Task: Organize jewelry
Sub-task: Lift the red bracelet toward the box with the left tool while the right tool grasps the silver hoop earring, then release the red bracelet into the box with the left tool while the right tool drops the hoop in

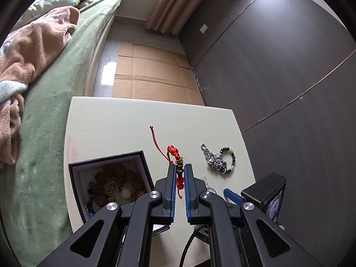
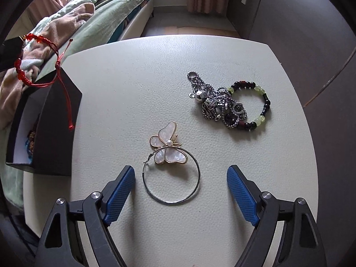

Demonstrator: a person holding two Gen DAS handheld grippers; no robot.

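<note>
My left gripper point(image 1: 179, 166) is shut on a red beaded cord bracelet point(image 1: 176, 155) and holds it above the table, just right of an open black jewelry box point(image 1: 106, 166) with several beaded pieces inside. In the right wrist view the bracelet point(image 2: 35, 60) hangs over the box point(image 2: 55, 120) at the left. My right gripper point(image 2: 180, 173) is open and empty, low over a butterfly brooch point(image 2: 168, 144) and a silver hoop point(image 2: 171, 178). A silver chain point(image 2: 213, 102) lies tangled with a green and dark bead bracelet point(image 2: 262, 111) further back.
The cream table point(image 2: 133, 66) has rounded edges. A bed with green cover point(image 1: 55, 89) and a pink blanket lies to the left. Dark wardrobe doors point(image 1: 278, 55) stand to the right. Cardboard point(image 1: 151, 73) covers the floor beyond.
</note>
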